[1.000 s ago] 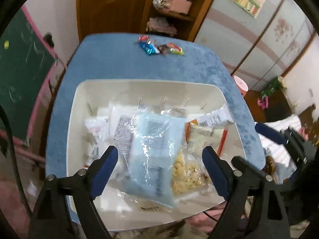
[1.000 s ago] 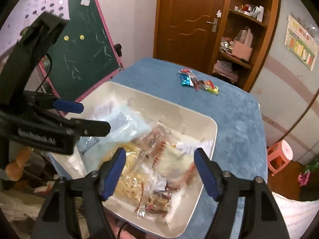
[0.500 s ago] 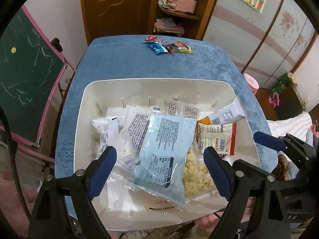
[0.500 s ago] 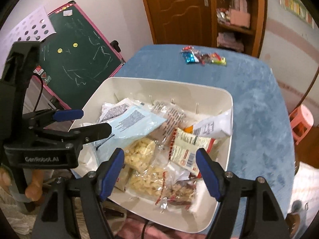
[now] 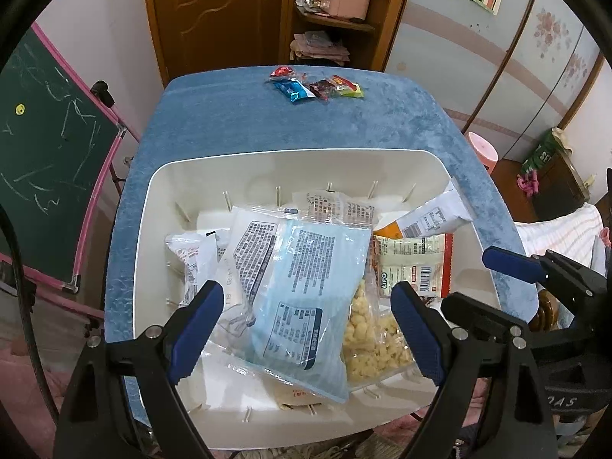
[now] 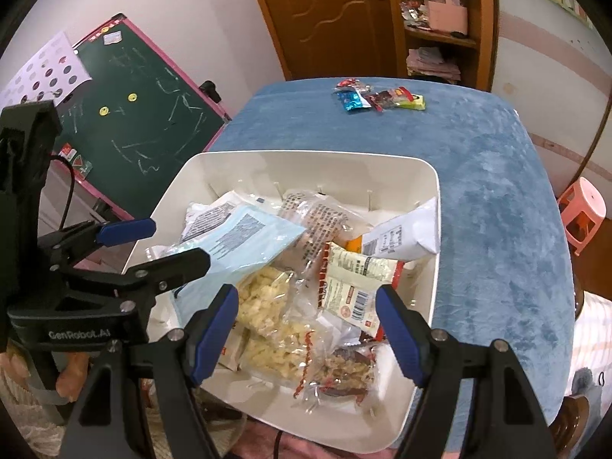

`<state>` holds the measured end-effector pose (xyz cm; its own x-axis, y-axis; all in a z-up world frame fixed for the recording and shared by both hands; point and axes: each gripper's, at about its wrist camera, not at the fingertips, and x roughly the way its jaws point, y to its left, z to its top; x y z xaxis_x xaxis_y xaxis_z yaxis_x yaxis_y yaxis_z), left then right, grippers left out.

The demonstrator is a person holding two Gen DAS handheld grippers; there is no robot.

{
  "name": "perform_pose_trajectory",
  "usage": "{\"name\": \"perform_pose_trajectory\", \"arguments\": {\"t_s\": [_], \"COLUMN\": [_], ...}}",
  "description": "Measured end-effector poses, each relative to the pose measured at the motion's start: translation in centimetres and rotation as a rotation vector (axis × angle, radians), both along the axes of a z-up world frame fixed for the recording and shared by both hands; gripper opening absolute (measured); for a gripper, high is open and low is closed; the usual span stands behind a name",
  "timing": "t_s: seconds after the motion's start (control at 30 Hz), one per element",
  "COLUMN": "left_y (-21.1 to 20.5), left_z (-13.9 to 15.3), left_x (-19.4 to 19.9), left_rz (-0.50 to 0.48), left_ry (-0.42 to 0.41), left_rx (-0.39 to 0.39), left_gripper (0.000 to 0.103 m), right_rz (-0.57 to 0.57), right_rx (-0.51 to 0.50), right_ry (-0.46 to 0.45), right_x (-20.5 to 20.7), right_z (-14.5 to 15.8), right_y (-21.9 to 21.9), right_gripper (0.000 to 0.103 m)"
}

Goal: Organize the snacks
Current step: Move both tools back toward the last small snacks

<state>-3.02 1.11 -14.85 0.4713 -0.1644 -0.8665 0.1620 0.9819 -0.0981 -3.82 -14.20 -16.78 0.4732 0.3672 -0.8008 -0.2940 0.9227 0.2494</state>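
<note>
A white bin (image 5: 153,206) (image 6: 434,191) sits at the near end of a blue table (image 5: 237,122) (image 6: 497,206). It holds several snack bags: a light blue packet (image 5: 306,298) (image 6: 244,244) on top, a clear bag of yellow puffs (image 5: 371,340) (image 6: 267,306), a red-edged packet (image 5: 413,264) (image 6: 355,287). A few small candy packets (image 5: 317,86) (image 6: 378,99) lie at the table's far end. My left gripper (image 5: 306,329) (image 6: 149,244) is open and empty above the bin. My right gripper (image 6: 306,329) (image 5: 497,279) is open and empty above the bin's near right part.
A green chalkboard with a pink frame (image 5: 42,160) (image 6: 145,122) stands left of the table. A wooden door (image 5: 214,11) and shelf (image 5: 332,19) are behind. A pink stool (image 6: 583,210) stands to the right.
Both grippers have pulled back and up from the bin, still open and empty. The light blue packet now lies still on the pile.
</note>
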Motion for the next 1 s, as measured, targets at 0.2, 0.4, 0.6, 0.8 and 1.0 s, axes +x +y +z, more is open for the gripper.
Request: {"name": "perform_pose_trajectory", "arguments": {"t_s": [0.2, 0.4, 0.6, 0.8, 1.0], "left_y": [-0.1, -0.1, 0.1, 0.2, -0.6], "left_z": [-0.4, -0.6, -0.2, 1.3, 5.5], "left_x": [0.6, 1.5, 2.6, 4.6, 7.9], "left_rz": [-0.002, 0.004, 0.02, -0.001, -0.042], "left_ry": [0.011, 0.017, -0.015, -0.027, -0.101], "left_rx": [0.003, -0.002, 0.01, -0.007, 0.034], "left_gripper": [0.088, 0.088, 0.088, 0.088, 0.088], "right_rz": [-0.026, -0.031, -0.051, -0.092, -0.119], "right_rx": [0.007, -0.002, -0.033, -0.049, -0.032], "right_ry": [0.021, 0.003, -0.033, -0.076, -0.085], "right_x": [0.8, 1.3, 2.3, 4.0, 7.3], "right_z": [-0.5, -0.6, -0.3, 1.2, 3.2], "right_y": [-0.6, -0.7, -1.0, -2.0, -3.6], "right_gripper": [0.075, 0.075, 0.075, 0.075, 0.075]}}
